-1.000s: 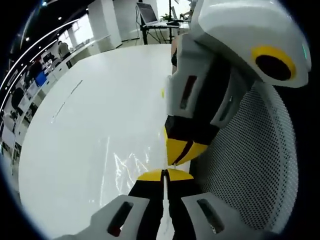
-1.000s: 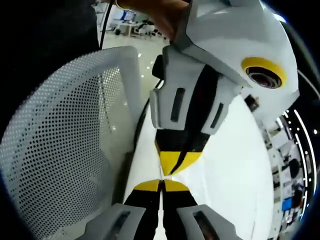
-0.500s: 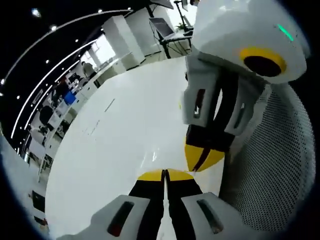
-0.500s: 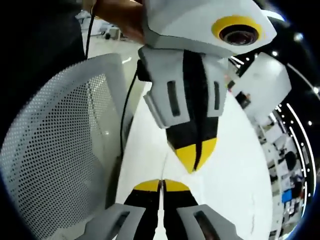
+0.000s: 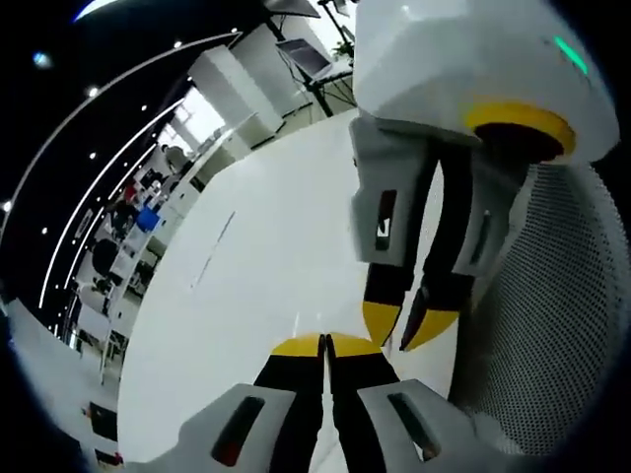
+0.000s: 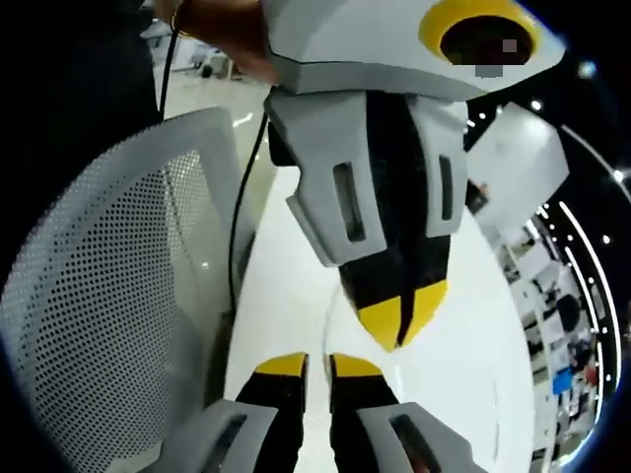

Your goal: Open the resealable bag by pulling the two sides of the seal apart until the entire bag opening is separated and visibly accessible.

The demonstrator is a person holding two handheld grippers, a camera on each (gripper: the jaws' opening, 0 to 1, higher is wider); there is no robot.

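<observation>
The resealable bag (image 5: 298, 323) is clear film, only a faint glint over the white table (image 5: 246, 236) just ahead of my left gripper (image 5: 325, 345). That gripper's yellow-tipped jaws are pressed together on the thin film. My right gripper (image 5: 406, 330) hangs down from the upper right, its two tips apart and close to the left one's. In the right gripper view, my right gripper (image 6: 317, 367) shows a narrow gap with nothing clearly in it. The left gripper (image 6: 399, 320) points down at it, shut, a short way above.
A white mesh chair back (image 5: 537, 325) stands beside the table edge; it is also the mesh chair (image 6: 108, 296) in the right gripper view. A black cable (image 6: 240, 227) runs down from a person's hand (image 6: 222, 30). Desks and a laptop stand (image 5: 306, 59) lie beyond the table.
My right gripper's jaws have parted from shut to slightly open. Both views have tilted. The two grippers' tips stay close together, and the bag's crinkles seen a second ago are now barely visible.
</observation>
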